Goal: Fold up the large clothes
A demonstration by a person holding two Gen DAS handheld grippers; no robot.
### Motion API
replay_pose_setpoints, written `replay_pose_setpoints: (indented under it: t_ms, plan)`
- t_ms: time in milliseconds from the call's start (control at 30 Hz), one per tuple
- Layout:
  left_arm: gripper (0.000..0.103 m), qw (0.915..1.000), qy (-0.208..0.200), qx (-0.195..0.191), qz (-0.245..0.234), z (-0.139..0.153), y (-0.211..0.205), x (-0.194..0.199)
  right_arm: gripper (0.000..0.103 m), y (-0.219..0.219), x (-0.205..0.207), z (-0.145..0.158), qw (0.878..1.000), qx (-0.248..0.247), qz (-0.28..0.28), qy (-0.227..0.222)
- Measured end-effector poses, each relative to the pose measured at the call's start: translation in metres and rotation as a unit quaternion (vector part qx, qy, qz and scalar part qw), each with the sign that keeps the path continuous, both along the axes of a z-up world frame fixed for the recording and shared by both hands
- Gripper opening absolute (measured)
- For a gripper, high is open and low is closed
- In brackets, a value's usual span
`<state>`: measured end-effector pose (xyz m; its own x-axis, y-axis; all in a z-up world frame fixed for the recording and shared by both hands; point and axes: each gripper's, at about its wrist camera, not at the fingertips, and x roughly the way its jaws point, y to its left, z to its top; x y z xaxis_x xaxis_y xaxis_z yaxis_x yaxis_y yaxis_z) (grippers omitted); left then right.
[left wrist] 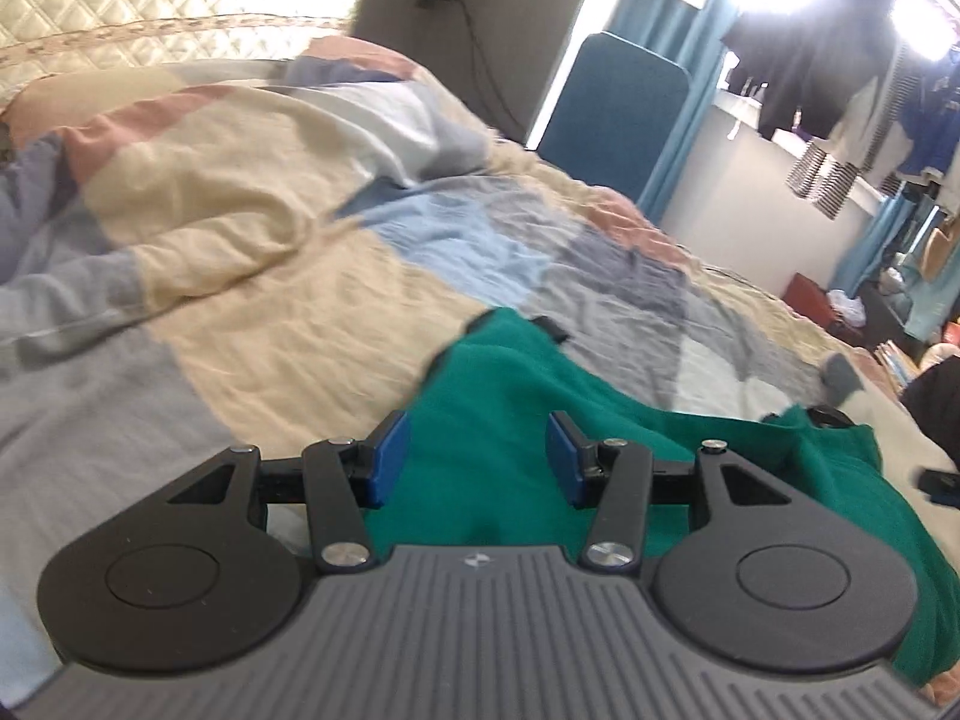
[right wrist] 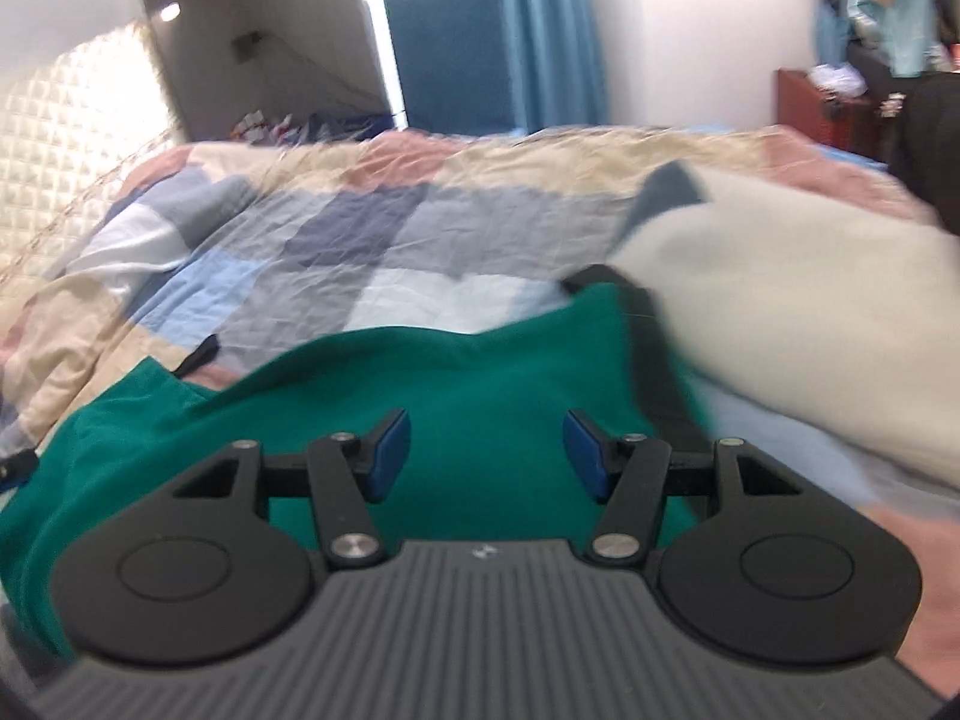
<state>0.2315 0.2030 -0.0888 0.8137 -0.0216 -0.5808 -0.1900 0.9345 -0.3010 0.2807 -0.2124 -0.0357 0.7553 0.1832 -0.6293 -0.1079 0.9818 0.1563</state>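
Both claws hang released over the green garment (left wrist: 498, 420), nothing between their blue pads: the left gripper (left wrist: 477, 459) over the garment's left part, the right gripper (right wrist: 486, 456) over its middle, jaws parted with only green cloth showing beyond them. That garment lies spread and rumpled on the patchwork quilt (left wrist: 252, 252), dark trim at its far corners. Just right of the garment sits a pale cream cloth (right wrist: 798, 312), its edge against the green. Beyond the garment, past the quilt's far edge, stand a blue panel (right wrist: 444, 42) and teal curtains (right wrist: 540, 30)
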Motion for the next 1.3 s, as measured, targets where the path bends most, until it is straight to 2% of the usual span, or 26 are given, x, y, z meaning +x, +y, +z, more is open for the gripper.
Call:
replay_pose_setpoints:
  t_ms: [33, 100, 167, 233, 333, 467, 567, 633, 700, 733, 767, 800, 833, 867, 900, 967, 1000, 1100, 1200, 1300]
  plan:
    - [0.056, 1.0000, 0.005, 0.005, 0.001, 0.000, 0.004, 0.000, 0.064, -0.008, -0.008, 0.001, 1.000, 0.001, -0.012, -0.005]
    - [0.057, 0.9992, 0.021, 0.027, -0.018, -0.003, 0.005, 0.003, 0.086, -0.029, -0.025, 0.002, 0.999, 0.014, -0.049, -0.019]
    - [0.058, 0.9983, 0.025, 0.049, -0.017, -0.007, 0.000, 0.003, 0.087, -0.048, -0.034, -0.002, 0.996, 0.026, -0.081, -0.021]
    - [0.062, 0.9975, 0.031, 0.062, -0.014, -0.011, -0.004, 0.005, 0.087, -0.061, -0.031, -0.010, 0.995, 0.030, -0.092, 0.003]
    - [0.065, 0.9978, 0.045, 0.042, -0.025, -0.022, -0.007, 0.015, 0.087, -0.073, -0.018, -0.028, 0.994, 0.048, -0.087, 0.041]
    - [0.066, 0.9987, 0.048, 0.013, -0.008, -0.033, -0.007, 0.027, 0.087, -0.062, -0.002, -0.043, 0.997, 0.039, -0.045, 0.054]
    - [0.066, 0.9970, 0.056, -0.054, 0.009, -0.040, 0.004, 0.031, 0.087, -0.054, 0.002, -0.056, 0.996, 0.052, -0.025, 0.064]
    - [0.066, 0.9958, 0.058, -0.070, 0.009, -0.043, 0.008, 0.032, 0.087, -0.052, 0.001, -0.058, 0.995, 0.072, -0.022, 0.065]
    - [0.063, 0.9951, 0.060, -0.078, 0.011, -0.044, 0.009, 0.032, 0.077, -0.052, 0.002, -0.059, 0.993, 0.094, -0.021, 0.068]
    - [0.054, 0.9955, 0.057, -0.075, 0.005, -0.043, 0.007, 0.032, 0.074, -0.052, 0.002, -0.059, 0.992, 0.101, -0.019, 0.071]
    - [0.042, 0.9961, 0.054, -0.070, -0.003, -0.042, 0.004, 0.032, 0.065, -0.050, 0.002, -0.058, 0.992, 0.106, -0.015, 0.071]
    - [0.034, 0.9965, 0.050, -0.067, -0.010, -0.040, 0.002, 0.031, 0.055, -0.048, 0.001, -0.057, 0.992, 0.104, -0.009, 0.069]
    - [0.020, 0.9969, 0.043, -0.064, -0.019, -0.038, -0.001, 0.031, 0.047, -0.046, -0.001, -0.054, 0.993, 0.095, -0.005, 0.065]
    - [0.012, 0.9974, 0.037, -0.056, -0.026, -0.036, -0.004, 0.030, 0.033, -0.044, -0.004, -0.051, 0.995, 0.084, -0.004, 0.061]
    - [0.009, 0.9980, 0.031, -0.047, -0.027, -0.034, -0.006, 0.029, 0.021, -0.043, -0.005, -0.047, 0.996, 0.074, -0.005, 0.056]
    - [0.007, 0.9984, 0.008, -0.052, -0.021, -0.028, -0.004, 0.025, 0.012, -0.045, -0.007, -0.039, 0.996, 0.067, -0.018, 0.050]
    - [0.007, 0.9978, -0.004, -0.063, -0.017, -0.025, 0.001, 0.022, 0.008, -0.044, -0.009, -0.033, 0.997, 0.064, -0.020, 0.043]
    - [0.006, 0.9962, -0.030, -0.081, 0.011, -0.015, 0.019, 0.016, 0.007, -0.045, -0.016, -0.017, 0.998, 0.050, -0.022, 0.008]
    - [0.006, 0.9913, -0.044, -0.122, 0.018, -0.013, 0.033, 0.014, 0.007, -0.055, -0.017, -0.015, 0.997, 0.072, -0.035, -0.006]
    - [0.007, 0.9952, -0.032, -0.091, 0.017, -0.018, 0.023, 0.020, 0.008, -0.051, -0.006, -0.036, 0.998, 0.040, -0.042, 0.021]
